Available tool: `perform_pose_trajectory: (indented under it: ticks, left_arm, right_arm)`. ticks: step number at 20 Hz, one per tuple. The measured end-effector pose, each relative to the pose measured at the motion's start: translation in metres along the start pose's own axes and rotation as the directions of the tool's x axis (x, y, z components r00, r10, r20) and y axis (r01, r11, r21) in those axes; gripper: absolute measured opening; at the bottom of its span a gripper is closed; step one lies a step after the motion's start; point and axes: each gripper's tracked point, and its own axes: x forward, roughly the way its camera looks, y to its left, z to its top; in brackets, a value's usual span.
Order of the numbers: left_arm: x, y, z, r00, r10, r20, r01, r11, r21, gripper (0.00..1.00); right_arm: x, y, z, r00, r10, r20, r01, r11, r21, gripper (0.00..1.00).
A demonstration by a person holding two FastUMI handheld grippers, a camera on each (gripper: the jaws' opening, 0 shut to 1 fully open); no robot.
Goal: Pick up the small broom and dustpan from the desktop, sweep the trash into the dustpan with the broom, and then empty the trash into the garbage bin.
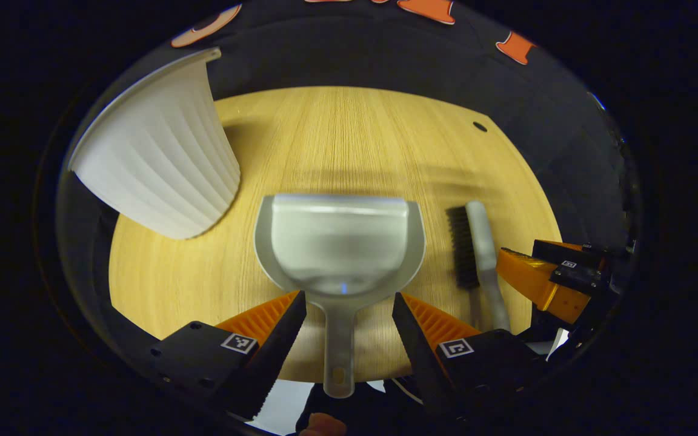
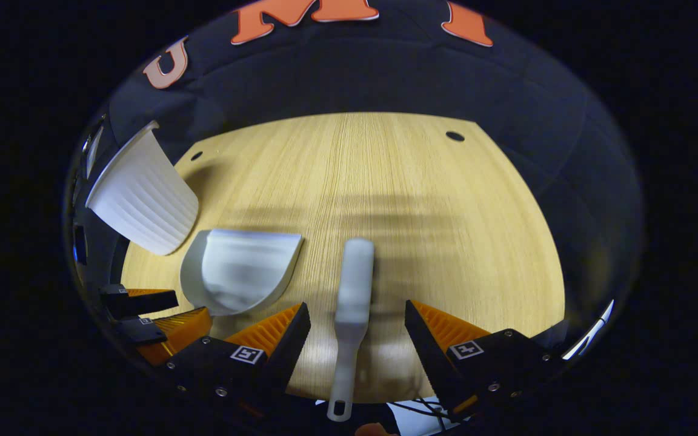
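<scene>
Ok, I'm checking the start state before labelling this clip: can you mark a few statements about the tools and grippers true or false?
1. The left gripper is open, its fingers either side of the dustpan handle. True.
2. The right gripper is shut on the broom. False: open, straddling its handle.
3. The garbage bin lies on its side. False: it stands upright on the desktop.
4. The broom lies beside the dustpan. True.

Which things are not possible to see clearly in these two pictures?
- Bin inside: left gripper view shows the ribbed outer wall, so its contents are hidden.
- Broom bristles: right gripper view looks at its back, bristles underneath.
- Trash on the table: none can be made out.
- Dustpan interior: blurred, left gripper view.
</scene>
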Motion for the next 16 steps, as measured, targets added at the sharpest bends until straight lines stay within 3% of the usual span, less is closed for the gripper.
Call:
perform_pose_trajectory:
  ticks: [2,4,7,9,12,13,14,16]
  left_arm:
    - [-0.023,0.007,0.032,0.988,0.02,0.153,-0.023,1.0,0.021,0.95]
    - [-0.05,0.015,0.067,0.952,0.04,0.302,-0.05,0.998,0.026,0.93]
    - [-0.1,0.028,0.121,0.851,0.057,0.522,-0.064,0.998,-0.004,0.93]
    - [-0.118,0.061,0.126,0.772,0.086,0.629,-0.074,0.996,-0.046,0.93]
    - [-0.157,0.061,0.135,0.6,0.086,0.795,-0.071,0.996,-0.053,0.92]
    - [-0.15,0.06,0.15,0.544,0.089,0.835,-0.084,0.995,-0.051,0.91]
    - [-0.159,0.061,0.144,0.505,0.081,0.859,-0.092,0.995,-0.04,0.91]
    - [-0.161,0.062,0.145,0.453,0.062,0.889,-0.094,0.995,-0.021,0.91]
  right_arm:
    - [-0.017,0.0,0.03,0.995,0.004,0.097,-0.004,1.0,0.003,0.95]
    - [-0.036,0.003,0.053,0.984,0.02,0.178,-0.025,0.999,0.025,0.95]
    - [-0.07,0.004,0.095,0.941,0.014,0.339,-0.029,0.999,0.039,0.95]
    - [-0.095,-0.002,0.126,0.893,-0.004,0.45,-0.01,1.0,0.03,0.94]
    - [-0.132,-0.005,0.163,0.8,-0.008,0.6,-0.022,0.999,0.043,0.94]
    - [-0.145,-0.005,0.17,0.764,-0.025,0.645,-0.009,0.999,0.05,0.94]
    - [-0.155,-0.007,0.177,0.728,-0.036,0.685,-0.001,0.999,0.054,0.94]
    - [-0.169,-0.011,0.186,0.664,-0.058,0.746,0.012,0.998,0.067,0.94]
